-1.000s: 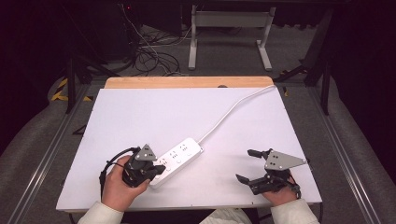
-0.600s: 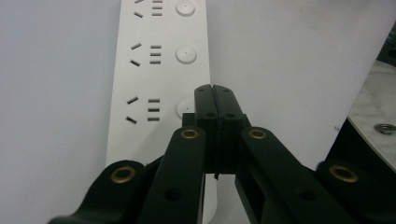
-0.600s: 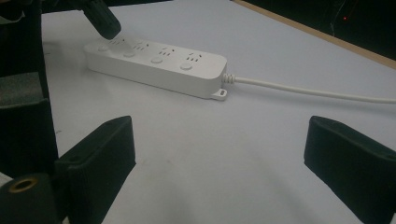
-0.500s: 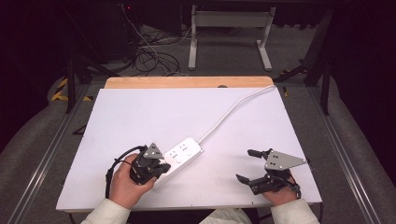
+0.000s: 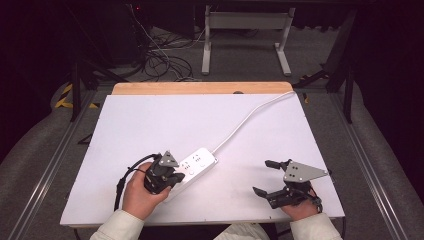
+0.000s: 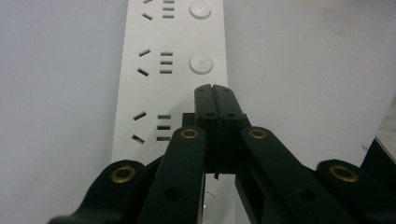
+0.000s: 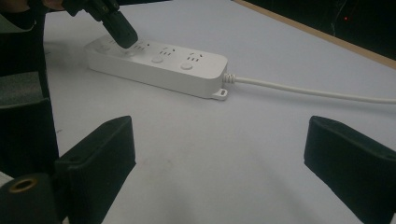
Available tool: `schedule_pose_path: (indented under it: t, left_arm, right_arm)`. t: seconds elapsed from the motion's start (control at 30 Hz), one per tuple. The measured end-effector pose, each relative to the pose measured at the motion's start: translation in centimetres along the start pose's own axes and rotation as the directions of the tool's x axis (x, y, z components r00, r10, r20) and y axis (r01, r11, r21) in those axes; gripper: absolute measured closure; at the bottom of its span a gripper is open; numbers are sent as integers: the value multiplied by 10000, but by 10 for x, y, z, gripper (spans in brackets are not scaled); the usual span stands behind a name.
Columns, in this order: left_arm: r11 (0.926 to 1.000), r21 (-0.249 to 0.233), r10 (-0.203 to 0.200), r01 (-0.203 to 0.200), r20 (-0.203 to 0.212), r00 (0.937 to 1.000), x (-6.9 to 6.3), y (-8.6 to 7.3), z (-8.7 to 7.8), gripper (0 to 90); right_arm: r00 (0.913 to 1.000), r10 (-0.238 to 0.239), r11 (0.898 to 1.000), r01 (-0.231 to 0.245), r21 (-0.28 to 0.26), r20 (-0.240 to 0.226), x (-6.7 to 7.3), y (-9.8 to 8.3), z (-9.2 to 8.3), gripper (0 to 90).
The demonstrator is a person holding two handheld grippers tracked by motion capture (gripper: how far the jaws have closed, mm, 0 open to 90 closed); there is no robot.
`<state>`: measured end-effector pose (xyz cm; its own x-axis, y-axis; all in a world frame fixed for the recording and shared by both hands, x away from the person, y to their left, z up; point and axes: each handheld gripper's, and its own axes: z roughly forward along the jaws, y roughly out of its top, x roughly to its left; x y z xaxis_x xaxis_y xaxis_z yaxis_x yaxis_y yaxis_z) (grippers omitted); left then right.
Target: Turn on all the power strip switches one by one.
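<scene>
A white power strip (image 5: 199, 162) lies at the near left of the white table top (image 5: 150, 125), and its white cable (image 5: 250, 117) runs off to the far right. My left gripper (image 5: 178, 177) is shut with nothing between its jaws. Its joined tips (image 6: 215, 89) point down at the power strip (image 6: 154, 88), just short of a round button (image 6: 201, 62). From the right gripper view, the left gripper (image 7: 125, 36) meets the power strip (image 7: 177, 70) at its end away from the cable (image 7: 303, 93). My right gripper (image 5: 261, 176) (image 7: 224, 144) is open and empty, low over the table's near right.
A wooden strip (image 5: 200, 88) borders the table's far edge. Beyond it, tangled cables (image 5: 160, 60) and a white stand's legs (image 5: 245, 45) are on the floor. Metal rails (image 5: 50, 165) run along both sides of the table.
My left gripper has edged a little to the right, farther over the power strip. The right gripper has not moved.
</scene>
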<state>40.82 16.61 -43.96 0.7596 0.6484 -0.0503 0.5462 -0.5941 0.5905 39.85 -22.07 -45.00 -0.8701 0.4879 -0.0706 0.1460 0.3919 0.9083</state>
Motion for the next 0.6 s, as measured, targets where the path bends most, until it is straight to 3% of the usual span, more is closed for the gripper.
schedule_pose_path:
  t: [0.6]
  left_arm:
    - [9991,245,342,-333,-370,9987,-3,-1,6,900]
  right_arm:
    - [10000,-21,10000,21,-7,-5,0,0,0,94]
